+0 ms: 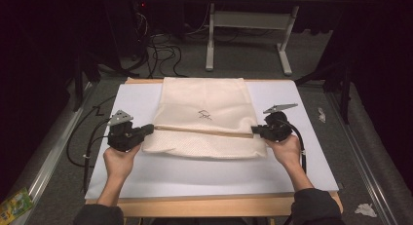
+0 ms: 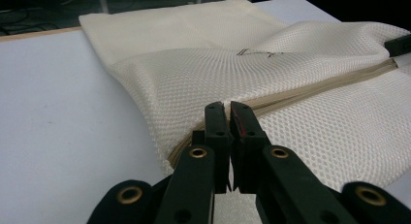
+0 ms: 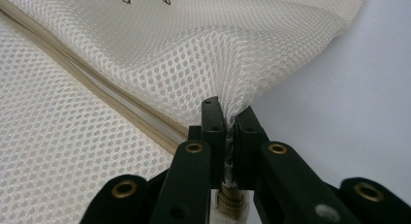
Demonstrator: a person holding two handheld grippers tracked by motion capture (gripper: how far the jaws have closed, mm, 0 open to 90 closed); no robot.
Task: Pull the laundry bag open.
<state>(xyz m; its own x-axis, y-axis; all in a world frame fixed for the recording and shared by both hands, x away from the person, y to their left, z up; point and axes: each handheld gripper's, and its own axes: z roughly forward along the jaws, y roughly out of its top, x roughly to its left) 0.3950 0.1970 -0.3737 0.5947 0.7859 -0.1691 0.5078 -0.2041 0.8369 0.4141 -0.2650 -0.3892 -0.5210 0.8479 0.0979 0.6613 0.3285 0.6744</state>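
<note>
High view: a cream mesh laundry bag with a beige zip [image 1: 204, 118] is seen lying flat on the white-topped table [image 1: 292, 166], its far end reaching the far edge and its near end toward the person. The beige zip [image 1: 204, 130] runs left to right across the bag, and a small dark emblem [image 1: 204, 115] is printed just beyond it.

The left gripper [image 1: 148, 129] is held at the bag's left edge, at the end of the zip, and is clenched on the mesh there. In the left gripper view its jaws are seen closed together with the fabric edge [image 2: 213, 112] pinched between them where the zip [image 2: 310, 90] begins.

The right gripper [image 1: 257, 130] is held at the bag's right edge, at the other end of the zip. In the right gripper view its jaws are clamped on a gathered fold of mesh [image 3: 232, 110], which is pulled up into a ridge from the grip.

A crumpled white scrap [image 1: 365, 210] is seen on the floor, near right.
</note>
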